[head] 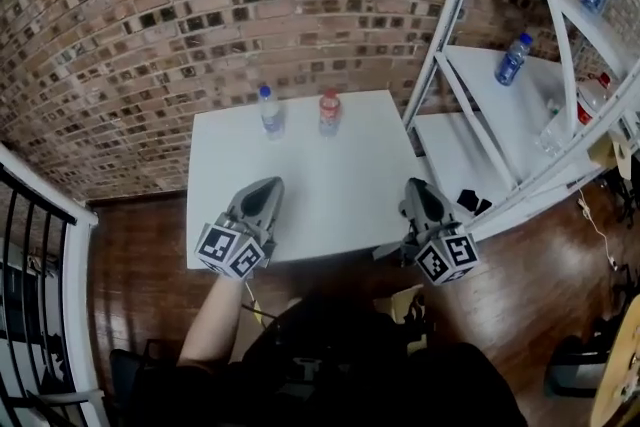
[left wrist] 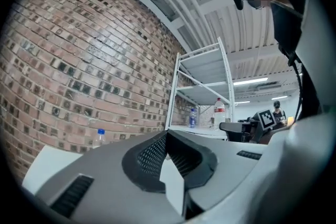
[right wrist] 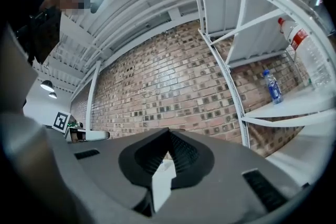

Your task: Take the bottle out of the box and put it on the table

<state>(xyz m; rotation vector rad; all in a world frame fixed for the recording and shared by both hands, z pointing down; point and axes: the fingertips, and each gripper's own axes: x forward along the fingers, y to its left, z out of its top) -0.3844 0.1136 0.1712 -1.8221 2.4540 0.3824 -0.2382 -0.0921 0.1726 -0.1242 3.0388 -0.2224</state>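
Note:
Two bottles stand upright at the far side of the white table [head: 340, 185]: a clear one with a blue cap [head: 270, 110] and one with a red cap and red label [head: 329, 111]. My left gripper [head: 268, 185] hovers over the table's near left part, jaws shut with nothing between them [left wrist: 167, 134]. My right gripper [head: 416, 185] is at the table's near right edge, also shut and empty [right wrist: 169, 131]. Both are well short of the bottles. The blue-capped bottle [left wrist: 100, 138] shows past the left jaws. No box is in view.
A white metal shelf rack [head: 480, 65] stands right of the table and holds several bottles, among them a blue one [head: 512, 59] and a red-capped one [head: 592, 95]. A brick wall [head: 200, 5] runs behind. A black railing [head: 30, 245] is at the left.

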